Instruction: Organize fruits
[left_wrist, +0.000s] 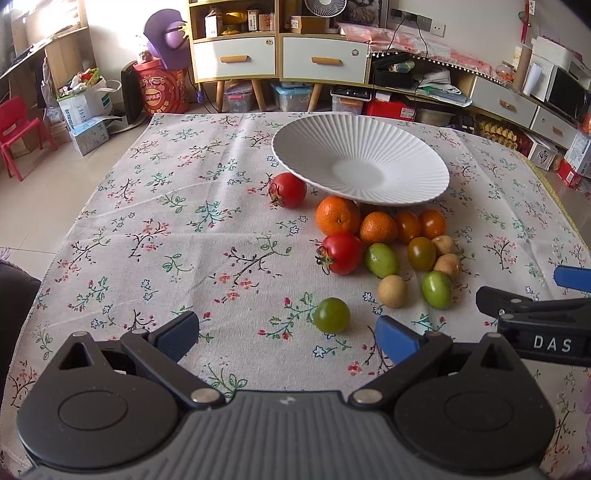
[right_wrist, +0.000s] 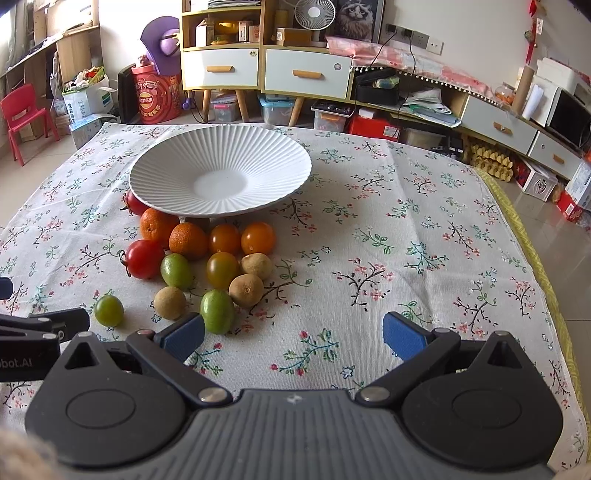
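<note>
On the floral tabletop, fruits crowd right against the white plate; one green tomato sits apart near the left gripper. Both grippers' fingers gape empty, right gripper too.

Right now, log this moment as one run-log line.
left gripper: open, empty | right gripper: open, empty | plate: empty | fruits: all on tablecloth | nearest: green tomato

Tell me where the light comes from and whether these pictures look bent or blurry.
Left wrist view: daylight glares at upper left; the white ribbed plate shadows the flowered tablecloth. Right wrist view: fisheye bends the yellow cabinet and table edges; both views look sharp.
</note>
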